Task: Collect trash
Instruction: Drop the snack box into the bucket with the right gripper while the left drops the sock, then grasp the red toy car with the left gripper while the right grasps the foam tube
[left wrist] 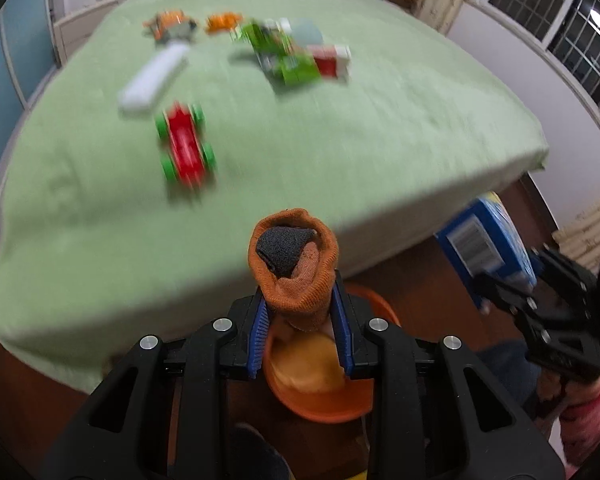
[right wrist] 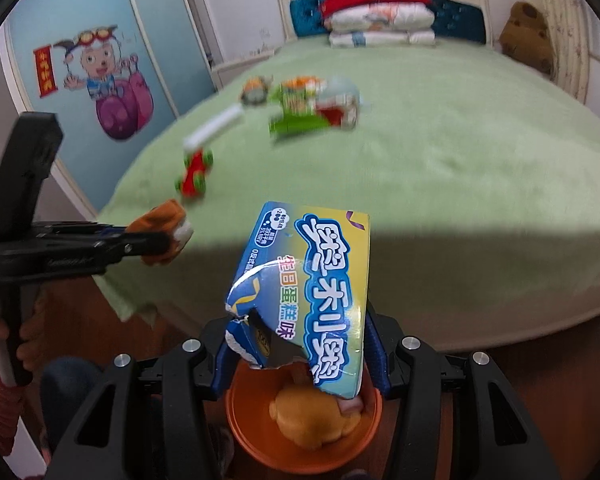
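My left gripper (left wrist: 300, 312) is shut on a rolled orange sock (left wrist: 294, 268) and holds it over an orange bowl (left wrist: 320, 400) on the floor by the bed's foot. It also shows in the right wrist view (right wrist: 156, 240). My right gripper (right wrist: 300, 344) is shut on a torn blue and yellow snack box (right wrist: 312, 280) above the same bowl (right wrist: 260, 440), which holds a yellow plush toy (right wrist: 312, 416). The box also shows in the left wrist view (left wrist: 484, 248).
On the green bed (left wrist: 340, 140) lie a red toy car with green wheels (left wrist: 186, 146), a white strip (left wrist: 152, 76), green and red cartons (left wrist: 300, 56) and orange toys (left wrist: 172, 24). Folded bedding (right wrist: 380, 20) sits at the headboard. A wardrobe (right wrist: 100, 80) stands at the left.
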{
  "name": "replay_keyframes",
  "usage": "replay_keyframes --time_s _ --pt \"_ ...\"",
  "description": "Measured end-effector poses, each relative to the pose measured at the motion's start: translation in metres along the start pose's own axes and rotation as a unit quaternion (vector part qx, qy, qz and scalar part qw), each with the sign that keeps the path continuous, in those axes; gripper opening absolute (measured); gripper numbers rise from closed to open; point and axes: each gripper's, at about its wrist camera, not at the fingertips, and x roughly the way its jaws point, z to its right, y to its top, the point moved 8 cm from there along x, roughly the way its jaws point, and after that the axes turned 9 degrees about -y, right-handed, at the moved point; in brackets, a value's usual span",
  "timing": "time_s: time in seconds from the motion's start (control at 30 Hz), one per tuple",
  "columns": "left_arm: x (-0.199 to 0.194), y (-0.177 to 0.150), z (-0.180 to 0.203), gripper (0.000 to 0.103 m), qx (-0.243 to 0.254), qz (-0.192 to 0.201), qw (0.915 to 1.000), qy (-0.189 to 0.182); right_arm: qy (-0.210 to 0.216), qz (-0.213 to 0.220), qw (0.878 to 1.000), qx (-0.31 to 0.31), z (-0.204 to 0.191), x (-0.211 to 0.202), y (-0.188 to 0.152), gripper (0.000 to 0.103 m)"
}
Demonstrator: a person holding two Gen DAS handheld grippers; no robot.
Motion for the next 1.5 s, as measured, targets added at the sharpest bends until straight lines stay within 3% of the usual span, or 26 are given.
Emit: replay_keyframes --time_s 0.3,0.57,0.6,0.63,0.67,0.7,0.87,1.27,1.5 --pt "0.079 -0.087 -0.003 0.028 -0.021 -0.114 0.9932 -0.009 -0.006 -0.093 0.996 0.01 0.004 0.047 -0.067 0.051" --pt "0.131 -0.122 -0.01 0.029 -0.044 -0.167 0.9848 0.013 -0.006 -0.182 0.983 0.011 -0.001 0.091 -0.117 0.053" --pt "0.134 -0.125 -0.01 0.034 -0.044 -0.173 0.9838 0.017 -0.005 -0.194 0.981 0.012 -0.001 0.096 -0.122 0.059" --pt "0.136 -0.126 -0.014 0.049 -0.047 -0.179 0.9825 0.021 -0.011 -0.201 0.98 0.013 0.001 0.099 -0.125 0.074" --pt "0.136 -0.126 -0.017 0.064 -0.055 -0.177 0.9824 0.027 -0.021 -0.203 0.979 0.014 0.003 0.1 -0.126 0.077" --pt "0.134 -0.128 -0.018 0.069 -0.058 -0.172 0.983 0.031 -0.029 -0.2 0.979 0.015 0.007 0.1 -0.126 0.077" --pt "0.126 -0.124 -0.021 0.079 -0.065 -0.158 0.9846 0.039 -0.03 -0.194 0.98 0.035 0.02 0.097 -0.123 0.08" --pt "0.107 -0.112 -0.02 0.08 -0.065 -0.131 0.9886 0.037 -0.02 -0.171 0.984 0.055 0.028 0.08 -0.1 0.08" --pt "0.057 -0.074 -0.025 0.08 -0.045 -0.056 0.9955 0.061 -0.002 -0.143 0.988 0.062 0.026 0.059 -0.08 0.08"
